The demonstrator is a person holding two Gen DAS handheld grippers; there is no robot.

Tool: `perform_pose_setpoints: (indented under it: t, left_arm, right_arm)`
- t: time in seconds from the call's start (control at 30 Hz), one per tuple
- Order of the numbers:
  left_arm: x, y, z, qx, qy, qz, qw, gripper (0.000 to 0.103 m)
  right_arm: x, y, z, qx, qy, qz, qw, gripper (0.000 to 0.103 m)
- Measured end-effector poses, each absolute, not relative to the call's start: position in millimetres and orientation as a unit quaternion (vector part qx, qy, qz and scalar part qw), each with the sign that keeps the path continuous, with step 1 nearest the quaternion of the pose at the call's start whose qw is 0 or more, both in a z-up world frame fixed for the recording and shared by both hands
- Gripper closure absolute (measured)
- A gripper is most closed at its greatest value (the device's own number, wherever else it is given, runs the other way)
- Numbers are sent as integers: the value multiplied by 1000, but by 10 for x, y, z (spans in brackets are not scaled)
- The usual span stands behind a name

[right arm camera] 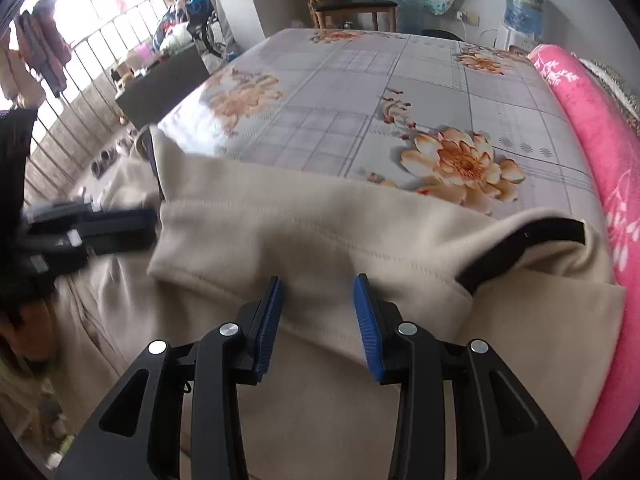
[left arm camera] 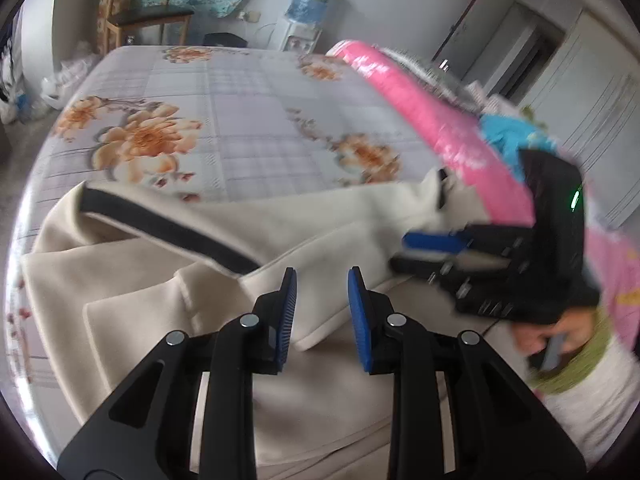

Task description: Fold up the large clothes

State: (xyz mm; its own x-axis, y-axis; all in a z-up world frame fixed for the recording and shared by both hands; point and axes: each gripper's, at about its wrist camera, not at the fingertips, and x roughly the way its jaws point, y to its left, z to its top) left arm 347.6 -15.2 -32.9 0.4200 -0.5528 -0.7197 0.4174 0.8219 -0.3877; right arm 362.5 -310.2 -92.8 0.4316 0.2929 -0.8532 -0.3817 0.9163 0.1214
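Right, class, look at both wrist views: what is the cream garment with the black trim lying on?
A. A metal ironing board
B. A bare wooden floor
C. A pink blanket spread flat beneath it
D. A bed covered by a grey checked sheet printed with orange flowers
D: the cream garment is spread on the flowered sheet, while the pink blanket lies rolled along the bed's edge beside it.

Both tongs (left arm camera: 322,280) (right arm camera: 318,286) parted, empty
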Motion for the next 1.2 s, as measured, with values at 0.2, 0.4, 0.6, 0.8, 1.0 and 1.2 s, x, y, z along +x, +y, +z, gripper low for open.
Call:
perform_pose_setpoints:
  t: [0.2,0.4,0.6,0.8,1.0,1.2]
  left_arm:
    - [3555,-367,-542,-34,490,-247,835,77]
    - [3458,-359,-583,-14,480,-237,845,78]
    - [3472,-325,-583,-11,489,-230,841,78]
    - [3233,-68,-173,-17,478,-205,854,66]
    - [2531,388,178,-17,438,-171,882,41]
    - [1737,946,24,-70,414,-102,902,36]
  right_arm:
    - [3560,-3128,-913,-59,497,188,845,67]
    - [3459,-3364,-803,-48,481,155,862,67]
    - [3395,-3497,-780,-27,491,136,860,68]
    - [2870,-3626,-345,8,460,135,877,53]
    - [2120,-3494,-268,5,443,163,882,24]
    - [1645,-3209,-628,-7,455,171,874,21]
